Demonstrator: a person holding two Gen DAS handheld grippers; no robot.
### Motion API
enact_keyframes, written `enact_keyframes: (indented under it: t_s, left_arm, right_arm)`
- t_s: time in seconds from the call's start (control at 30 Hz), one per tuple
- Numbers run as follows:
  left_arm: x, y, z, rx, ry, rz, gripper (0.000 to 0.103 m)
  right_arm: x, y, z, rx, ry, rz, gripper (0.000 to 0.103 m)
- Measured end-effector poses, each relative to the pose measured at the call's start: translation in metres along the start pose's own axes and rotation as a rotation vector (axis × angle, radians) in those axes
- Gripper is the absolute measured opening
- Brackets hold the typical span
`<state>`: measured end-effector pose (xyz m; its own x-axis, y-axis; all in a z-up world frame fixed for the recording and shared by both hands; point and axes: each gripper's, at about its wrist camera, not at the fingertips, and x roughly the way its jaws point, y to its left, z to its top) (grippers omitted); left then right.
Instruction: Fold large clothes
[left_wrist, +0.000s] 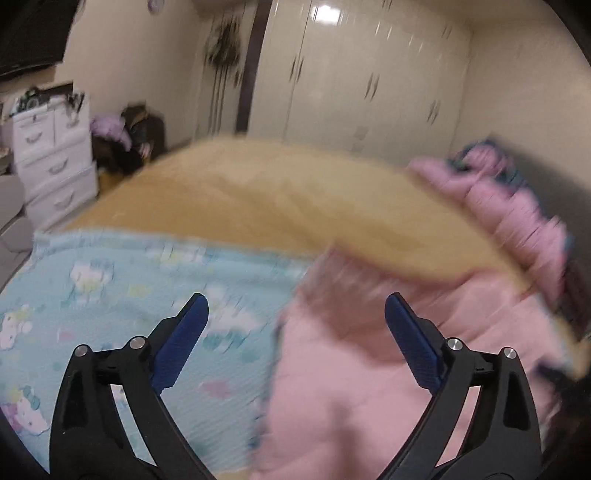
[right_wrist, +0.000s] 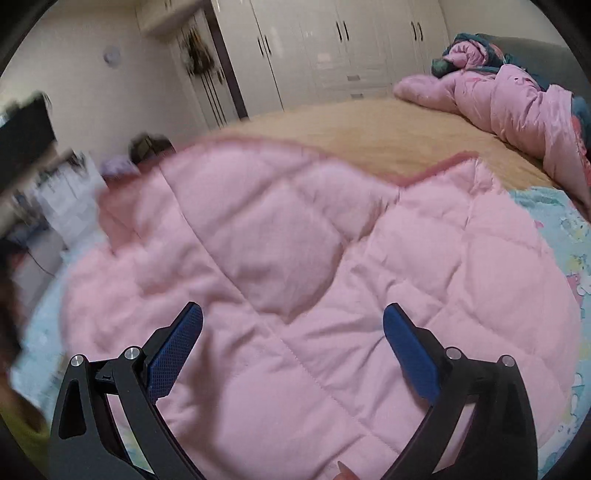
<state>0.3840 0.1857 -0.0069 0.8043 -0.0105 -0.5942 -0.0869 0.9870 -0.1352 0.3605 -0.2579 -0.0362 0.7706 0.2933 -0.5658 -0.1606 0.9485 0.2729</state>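
Progress looks partial to me: the pink quilted garment (right_wrist: 295, 258) lies spread on the bed, over the blue cartoon-print sheet (left_wrist: 110, 280), and part of it seems doubled over itself, with a ridge running across the middle in my right wrist view. I can't tell how many folds are in, since both views are blurred. My left gripper (left_wrist: 295, 317) has its jaws wide apart with nothing between them; it hangs over the garment's edge where pink meets the blue sheet. My right gripper (right_wrist: 291, 332) is equally spread and empty, above the middle of the garment. So neither tool has cloth in hand. Toward the far edge of the bed, on the tan cover (right_wrist: 369, 136), a second pink padded heap (right_wrist: 498, 99) lies crumpled, well apart from the first. I judge that smoothing and further folding are left, and that far heap looks untouched
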Motion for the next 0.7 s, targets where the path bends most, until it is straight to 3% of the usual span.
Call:
enact_keyframes:
  t_s: [0.07,0.17,0.23,0.27,0.33,0.37,0.4,0.43,0.47,0.5,0.53,0.57,0.63,0.7]
  left_arm:
    - [0.03,0.008,-0.013,-0.017,0.076,-0.054,0.09]
    - [0.055,0.006,-0.025,-0.009,0.16,-0.172,0.09]
    - [0.072,-0.005,-0.035,0.052,0.221,-0.152,0.092]
    - [0.074,-0.007,-0.037,0.06,0.223,-0.149,0.092]
    - [0.076,-0.011,-0.037,0.053,0.215,-0.171,0.09]
    - [0.075,-0.013,-0.036,0.055,0.205,-0.184,0.085]
    - [0.074,-0.015,-0.036,0.057,0.185,-0.208,0.068]
    - [0.073,-0.015,-0.035,0.041,0.17,-0.235,0.053]
    - [0.073,-0.014,-0.035,0.015,0.152,-0.265,0.047]
    - [0.073,-0.014,-0.035,-0.006,0.136,-0.291,0.029]
    - [0.071,-0.008,-0.034,-0.051,0.103,-0.329,0.019]
    - [0.067,0.0,-0.035,-0.082,0.077,-0.347,0.016]
    - [0.053,0.006,-0.023,-0.14,-0.01,-0.362,0.012]
    - [0.027,-0.005,-0.008,-0.087,-0.111,-0.336,0.012]
  right_arm:
    - [-0.015,-0.027,0.018,0.05,-0.056,-0.092,0.097]
    - [-0.012,-0.064,0.038,0.06,-0.033,-0.222,0.097]
    - [0.009,-0.086,0.047,-0.01,0.085,-0.339,0.097]
    - [0.018,-0.096,0.047,-0.03,0.128,-0.383,0.09]
    - [0.04,-0.115,0.044,-0.001,0.223,-0.341,0.079]
    - [0.043,-0.119,0.038,0.005,0.22,-0.327,0.076]
    - [0.045,-0.118,0.035,-0.008,0.214,-0.325,0.072]
    - [0.044,-0.116,0.034,-0.027,0.194,-0.328,0.059]
    - [0.043,-0.114,0.035,-0.035,0.172,-0.325,0.045]
    - [0.039,-0.109,0.036,-0.038,0.145,-0.323,0.04]
    - [0.033,-0.107,0.038,-0.037,0.113,-0.337,0.029]
    - [0.029,-0.108,0.043,-0.028,0.087,-0.344,0.019]
    - [0.021,-0.12,0.059,0.013,0.023,-0.317,0.017]
    - [0.008,-0.13,0.07,0.084,-0.047,-0.284,0.016]
